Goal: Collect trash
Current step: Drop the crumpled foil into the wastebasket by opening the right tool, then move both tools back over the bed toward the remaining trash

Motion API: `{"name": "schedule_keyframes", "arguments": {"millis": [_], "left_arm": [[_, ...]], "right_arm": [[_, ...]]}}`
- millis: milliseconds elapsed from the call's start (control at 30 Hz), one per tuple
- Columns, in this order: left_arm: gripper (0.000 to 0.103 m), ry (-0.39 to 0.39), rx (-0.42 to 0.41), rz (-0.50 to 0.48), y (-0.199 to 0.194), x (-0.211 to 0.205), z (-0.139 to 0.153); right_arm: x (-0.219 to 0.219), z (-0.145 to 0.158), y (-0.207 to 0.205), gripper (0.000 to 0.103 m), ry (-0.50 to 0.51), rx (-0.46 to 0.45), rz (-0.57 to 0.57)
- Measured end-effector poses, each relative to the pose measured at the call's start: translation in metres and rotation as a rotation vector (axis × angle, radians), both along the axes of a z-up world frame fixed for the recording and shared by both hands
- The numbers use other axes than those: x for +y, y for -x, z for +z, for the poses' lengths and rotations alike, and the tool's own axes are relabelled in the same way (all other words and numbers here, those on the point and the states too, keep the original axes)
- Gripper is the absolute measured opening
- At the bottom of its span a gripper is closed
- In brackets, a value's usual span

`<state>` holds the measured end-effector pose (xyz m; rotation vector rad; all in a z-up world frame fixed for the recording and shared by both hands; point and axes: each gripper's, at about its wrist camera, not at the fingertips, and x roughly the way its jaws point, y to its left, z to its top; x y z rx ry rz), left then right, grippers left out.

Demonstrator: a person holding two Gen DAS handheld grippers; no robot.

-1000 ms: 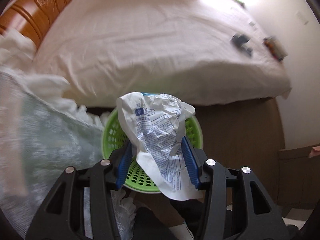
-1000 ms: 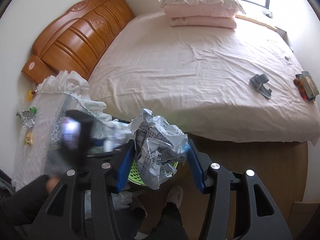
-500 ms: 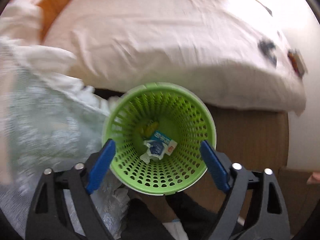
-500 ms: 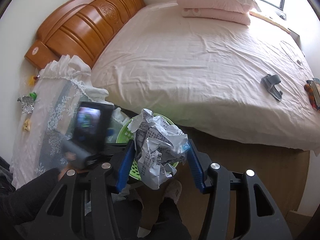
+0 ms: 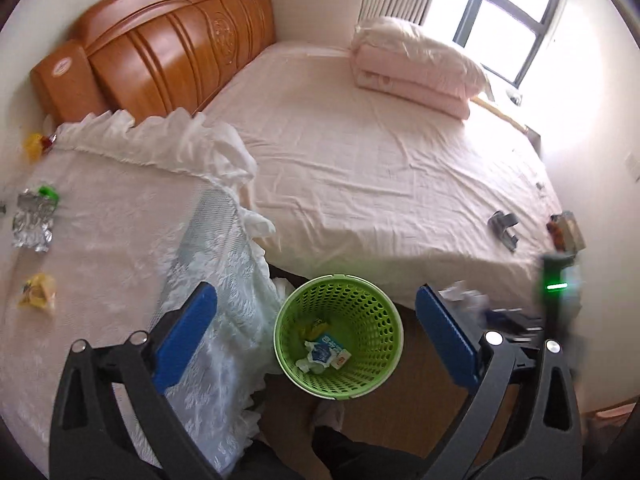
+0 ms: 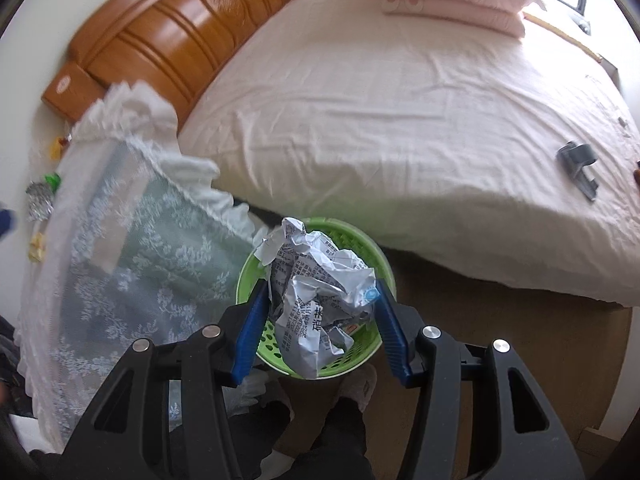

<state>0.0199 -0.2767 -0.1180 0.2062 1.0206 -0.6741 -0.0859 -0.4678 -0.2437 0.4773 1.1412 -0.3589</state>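
Note:
A green plastic basket (image 5: 380, 354) stands on the floor between the bed and the lace-covered nightstand, with a crumpled white and blue wrapper (image 5: 322, 354) inside. My left gripper (image 5: 316, 338) is open and empty, raised above the basket. My right gripper (image 6: 320, 322) is shut on a crumpled silver printed wrapper (image 6: 316, 292) and holds it over the basket (image 6: 378, 258). The right gripper shows blurred at the right edge of the left wrist view. A silver foil wrapper (image 5: 33, 220) and a yellow wrapper (image 5: 37, 290) lie on the nightstand.
The pink bed (image 5: 380, 168) with a wooden headboard (image 5: 160, 52) fills the back. A grey clip (image 5: 505, 229) and a small box (image 5: 566, 230) lie on its right side. The lace cloth (image 5: 120, 240) hangs down beside the basket. The person's feet (image 6: 356, 390) stand below it.
My left gripper opened and dropped its white and blue wrapper into the basket, then rose and pulled back. My right gripper moved over the basket with the silver wrapper.

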Motion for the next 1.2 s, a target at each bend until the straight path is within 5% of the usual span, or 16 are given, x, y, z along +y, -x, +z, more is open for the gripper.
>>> {"name": "schedule_keyframes", "arguments": {"millis": [200, 400, 600, 933, 1200], "left_arm": [[0.095, -0.013, -0.023, 0.030, 0.005, 0.028, 0.004], [0.095, -0.031, -0.012, 0.034, 0.007, 0.046, 0.002], [0.095, -0.028, -0.006, 0.041, 0.007, 0.057, 0.001], [0.095, 0.011, -0.072, 0.058, 0.004, 0.082, 0.026], [0.095, 0.030, -0.088, 0.066, -0.001, 0.102, 0.035]], "right_arm": [[0.025, -0.070, -0.034, 0.057, 0.001, 0.117, 0.053], [0.046, -0.094, -0.049, 0.083, 0.023, 0.175, 0.071], [0.050, -0.036, -0.044, 0.091, 0.070, 0.083, 0.029], [0.071, 0.121, -0.017, 0.101, 0.108, -0.168, -0.013], [0.101, 0.153, -0.021, 0.101, 0.122, -0.198, 0.040]]}}
